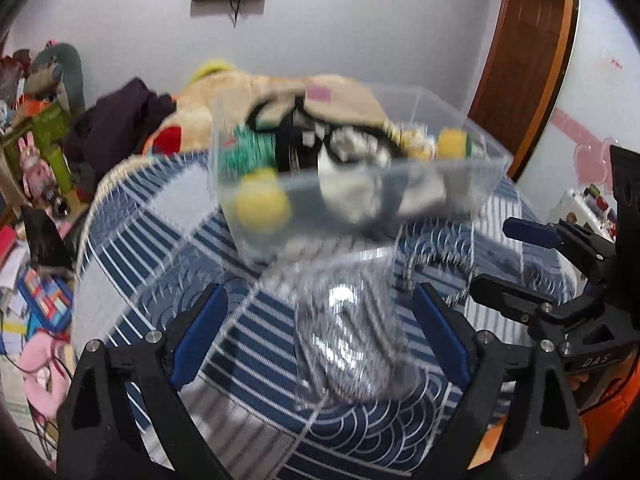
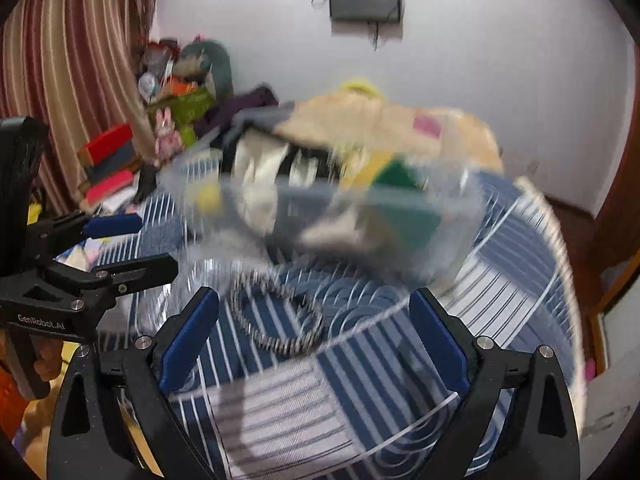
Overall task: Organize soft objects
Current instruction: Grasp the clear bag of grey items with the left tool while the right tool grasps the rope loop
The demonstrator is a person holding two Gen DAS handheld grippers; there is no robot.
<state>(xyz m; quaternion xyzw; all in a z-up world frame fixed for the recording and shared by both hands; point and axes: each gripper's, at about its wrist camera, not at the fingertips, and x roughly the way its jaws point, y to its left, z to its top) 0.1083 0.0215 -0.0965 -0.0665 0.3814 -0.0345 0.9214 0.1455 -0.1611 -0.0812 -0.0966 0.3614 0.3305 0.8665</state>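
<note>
A clear plastic bin (image 1: 452, 172) stands on the blue-and-white patterned bedspread (image 1: 256, 320), holding soft items: a yellow sponge (image 1: 262, 204), green and black pieces, white cloth. It also shows in the right wrist view (image 2: 460, 200), blurred. A dark scrunchie-like ring (image 2: 276, 316) lies on the spread in front of the bin. It appears blurred in the left wrist view (image 1: 348, 340). My left gripper (image 1: 320, 336) is open around empty air above the spread. My right gripper (image 2: 314, 336) is open just behind the ring. Each gripper shows in the other's view, open.
A big beige plush toy (image 1: 224, 96) and dark purple clothing (image 1: 120, 120) lie behind the bin. Cluttered boxes and toys (image 1: 36, 152) stand at the left. A wooden door (image 1: 528, 52) is at the right. A striped curtain (image 2: 68, 60) hangs at the left.
</note>
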